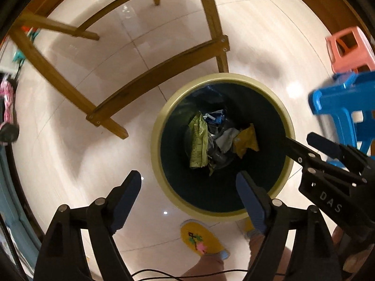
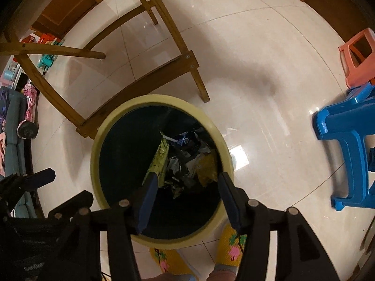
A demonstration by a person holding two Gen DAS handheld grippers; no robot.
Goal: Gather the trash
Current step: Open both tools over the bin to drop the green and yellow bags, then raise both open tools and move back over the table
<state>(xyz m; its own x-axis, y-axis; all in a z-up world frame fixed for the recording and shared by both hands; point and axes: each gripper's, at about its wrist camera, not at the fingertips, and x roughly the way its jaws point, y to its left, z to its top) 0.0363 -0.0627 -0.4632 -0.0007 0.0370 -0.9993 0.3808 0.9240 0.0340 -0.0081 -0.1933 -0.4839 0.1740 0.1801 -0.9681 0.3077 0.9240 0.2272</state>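
I hold my left gripper point(image 1: 187, 187) and right gripper point(image 2: 187, 187) spread and empty above the round trash bin point(image 1: 161, 117), where the crumpled wrappers point(image 1: 218, 142) already lie; lowering carelessly, I may knock its rim and tip it, though the depth is hard to judge.

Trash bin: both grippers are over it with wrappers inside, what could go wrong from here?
1. The right gripper hangs open inside the trash bin rim; lifting carelessly could hook the rim and tip it.
2. The left gripper straddles the rim, so closing or lowering may strike it.
3. The two grippers sit close together and could collide.
4. The yellow slippers stand against the bin.
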